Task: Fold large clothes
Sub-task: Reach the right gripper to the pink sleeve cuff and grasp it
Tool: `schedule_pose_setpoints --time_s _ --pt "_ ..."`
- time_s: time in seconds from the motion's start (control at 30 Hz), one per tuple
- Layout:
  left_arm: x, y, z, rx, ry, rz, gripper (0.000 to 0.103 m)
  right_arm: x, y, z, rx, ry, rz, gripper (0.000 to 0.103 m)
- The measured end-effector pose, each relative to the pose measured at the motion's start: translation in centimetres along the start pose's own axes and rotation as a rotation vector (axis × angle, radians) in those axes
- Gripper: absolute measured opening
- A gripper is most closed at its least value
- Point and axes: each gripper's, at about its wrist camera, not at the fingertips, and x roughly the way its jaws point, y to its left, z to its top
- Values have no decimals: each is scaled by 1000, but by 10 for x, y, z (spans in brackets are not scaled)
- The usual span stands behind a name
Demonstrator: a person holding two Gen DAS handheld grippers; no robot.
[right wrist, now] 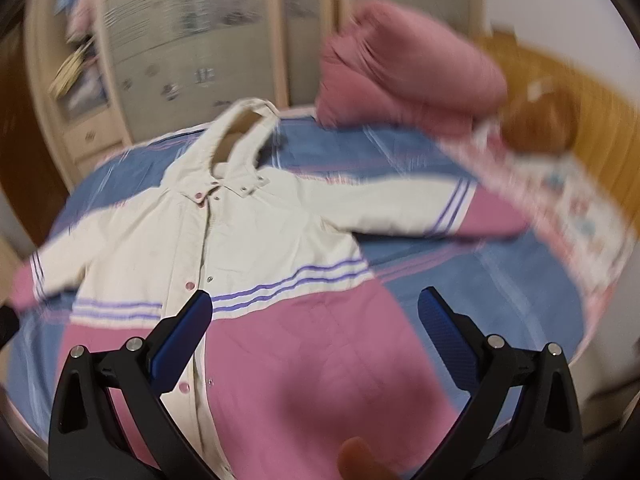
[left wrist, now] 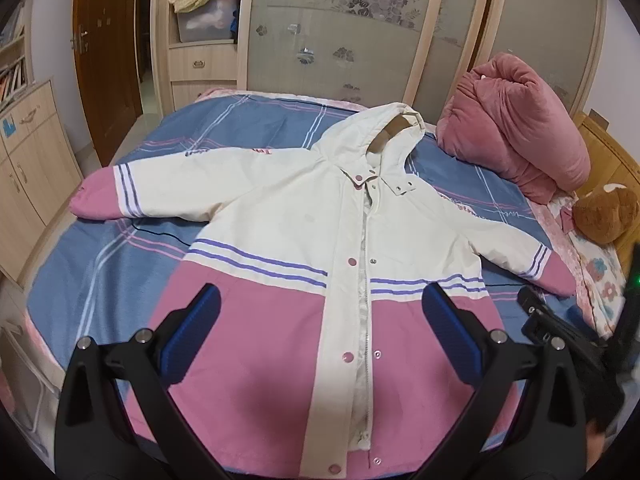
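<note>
Both pairs of fingers are spread wide with nothing between them. The left gripper [left wrist: 320,316] hangs above the lower front of the jacket [left wrist: 320,248], its blue pads either side of the snap placket, not touching the cloth as far as I can tell. The right gripper [right wrist: 316,320] hovers over the pink lower panel on the other side; its view is smeared, so fine detail there is lost.

The jacket lies face up on the bed [left wrist: 100,280], spread flat across the blue checked bedspread. Both sleeves reach straight out to the sides, pink cuffs at the ends, and the hood [left wrist: 376,128] points toward the wardrobe [left wrist: 340,28]. The front hangs slightly apart, the lining showing down the middle.

To my eye, the folding has not begun. The garment is laid out and smoothed, which is the preparation, but no sleeve is brought in and no part is doubled over. Everything remains: sleeves across the body, sides in, then hem up toward the hood.

Beyond the right sleeve sit a rolled pink quilt [left wrist: 516,128] and a brown plush toy [left wrist: 608,212] by the headboard.
</note>
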Motion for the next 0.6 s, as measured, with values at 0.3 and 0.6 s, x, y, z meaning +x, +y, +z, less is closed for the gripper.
schedule_pose_setpoints --time_s 0.3,0.6 --pt "66 -23 4 -17 49 44 101 100 -210 44 526 102 237 102" --pt "158 -83 11 67 259 -14 91 171 -344 109 735 85 229 102"
